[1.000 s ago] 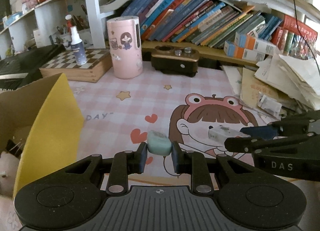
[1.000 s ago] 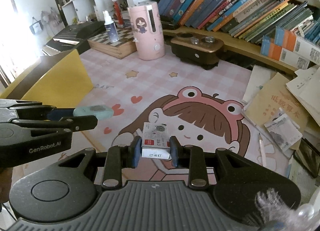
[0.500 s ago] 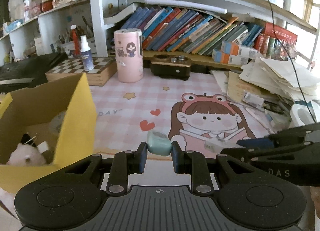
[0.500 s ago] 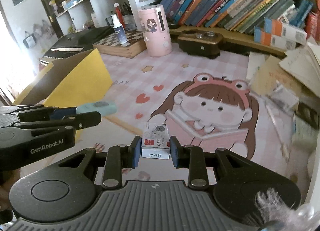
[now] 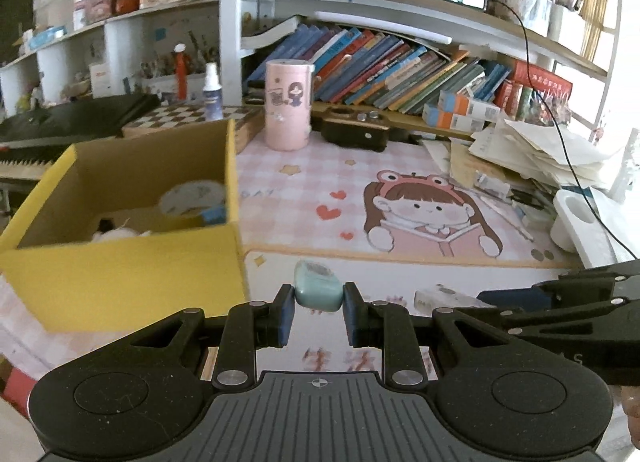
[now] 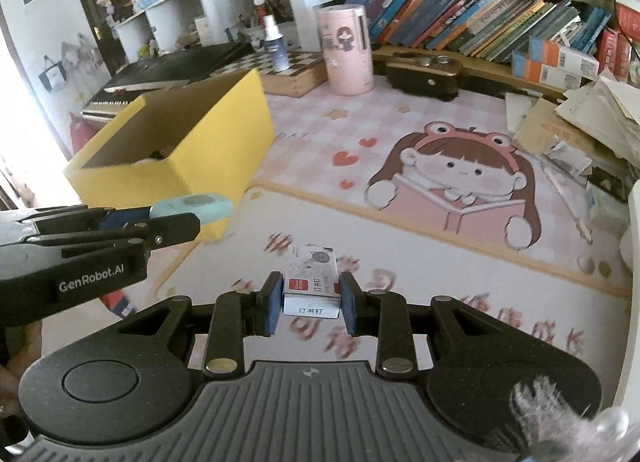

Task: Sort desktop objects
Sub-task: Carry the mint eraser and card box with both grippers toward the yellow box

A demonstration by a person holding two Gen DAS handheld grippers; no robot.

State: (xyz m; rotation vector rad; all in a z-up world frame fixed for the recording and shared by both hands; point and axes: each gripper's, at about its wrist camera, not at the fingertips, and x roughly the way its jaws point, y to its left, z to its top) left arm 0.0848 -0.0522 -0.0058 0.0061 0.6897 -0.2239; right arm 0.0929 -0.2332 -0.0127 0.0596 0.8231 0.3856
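While both grippers hang over the pink desk mat [image 6: 400, 262], some writing can be read — "GenRobot.AI" on the left gripper [image 6: 192, 218] and "订书钉" on the small white box [image 6: 312, 286]. The right gripper [image 6: 308, 302] squeezes that box between its pads. The left gripper [image 5: 319, 304] is clamped on a little mint-green thing [image 5: 319, 290], just beside the yellow box [image 5: 120, 262].
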